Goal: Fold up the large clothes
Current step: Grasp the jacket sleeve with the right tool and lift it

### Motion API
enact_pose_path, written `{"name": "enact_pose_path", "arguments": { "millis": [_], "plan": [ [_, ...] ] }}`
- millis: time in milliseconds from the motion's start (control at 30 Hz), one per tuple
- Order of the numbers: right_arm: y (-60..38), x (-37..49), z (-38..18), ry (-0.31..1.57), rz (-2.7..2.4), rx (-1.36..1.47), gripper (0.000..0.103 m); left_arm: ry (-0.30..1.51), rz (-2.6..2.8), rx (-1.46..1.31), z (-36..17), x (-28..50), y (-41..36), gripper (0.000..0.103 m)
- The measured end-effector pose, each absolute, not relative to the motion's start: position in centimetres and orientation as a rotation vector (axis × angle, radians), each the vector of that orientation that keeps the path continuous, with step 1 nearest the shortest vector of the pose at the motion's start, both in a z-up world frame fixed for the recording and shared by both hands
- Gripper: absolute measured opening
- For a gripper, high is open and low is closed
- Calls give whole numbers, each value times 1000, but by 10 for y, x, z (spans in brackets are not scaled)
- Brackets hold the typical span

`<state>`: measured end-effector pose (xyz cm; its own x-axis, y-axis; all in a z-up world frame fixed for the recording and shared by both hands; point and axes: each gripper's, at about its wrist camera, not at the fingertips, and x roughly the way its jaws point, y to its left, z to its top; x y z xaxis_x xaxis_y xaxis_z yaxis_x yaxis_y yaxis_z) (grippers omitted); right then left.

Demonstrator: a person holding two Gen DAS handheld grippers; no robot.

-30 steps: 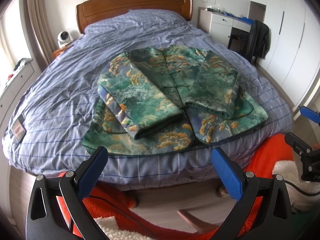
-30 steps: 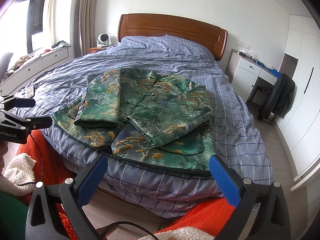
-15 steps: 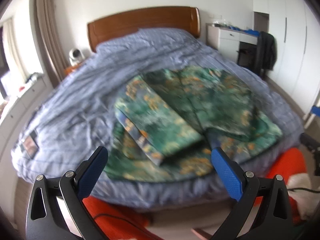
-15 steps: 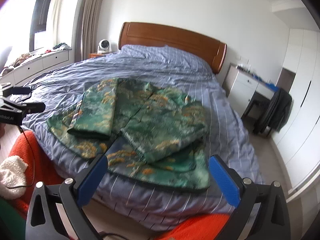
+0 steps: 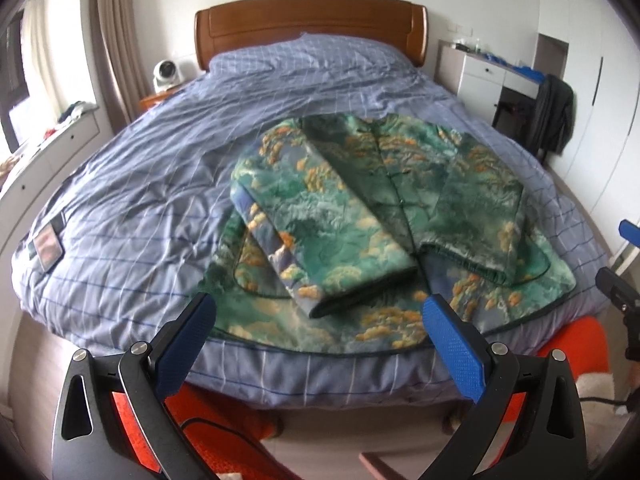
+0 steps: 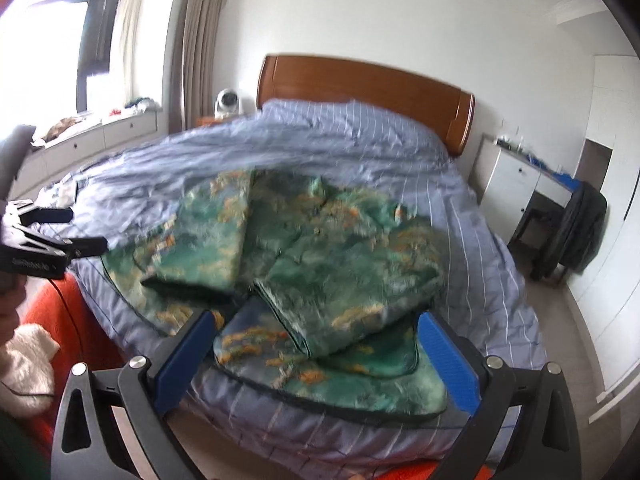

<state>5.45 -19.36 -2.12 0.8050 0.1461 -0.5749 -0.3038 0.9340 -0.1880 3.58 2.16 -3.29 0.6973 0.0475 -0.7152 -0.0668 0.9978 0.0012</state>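
A large green jacket [image 5: 384,216] with orange and blue landscape print lies flat on the bed's near end, both sleeves folded in over its front. The right wrist view shows the same jacket [image 6: 320,272], blurred. My left gripper [image 5: 320,320] is open, hovering over the bed's foot edge just short of the jacket's hem, with nothing between its blue pads. My right gripper [image 6: 316,340] is open too, above the hem's right part, empty. The left gripper [image 6: 44,240] also shows at the left edge of the right wrist view, and the right gripper [image 5: 624,264] at the right edge of the left wrist view.
The bed [image 5: 140,200] has a blue checked cover and a wooden headboard [image 5: 312,28]. A white desk [image 5: 484,76] with a dark coat on a chair [image 5: 554,116] stands at the right. Orange fabric [image 6: 60,320] and a white fleece cuff lie below the bed's foot. A small card [image 5: 46,248] lies at the bed's left edge.
Both grippers have risen and moved toward the bed, tilting up so more wall shows. The jacket has not moved. Both stay open.
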Motion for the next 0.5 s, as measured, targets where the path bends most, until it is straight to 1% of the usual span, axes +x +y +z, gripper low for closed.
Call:
{"name": "enact_pose_path", "arguments": {
  "millis": [133,300,500],
  "plan": [
    [-196,69,-36,641,221,-370,103,802,66,-17,-38,36,26,103],
    [-207,110,-58,677,222,-502,103,828,65,-41,-48,37,30,103],
    [-177,166,-104,823,380,-569,102,837,47,-12,-50,32,20,103]
  ]
}}
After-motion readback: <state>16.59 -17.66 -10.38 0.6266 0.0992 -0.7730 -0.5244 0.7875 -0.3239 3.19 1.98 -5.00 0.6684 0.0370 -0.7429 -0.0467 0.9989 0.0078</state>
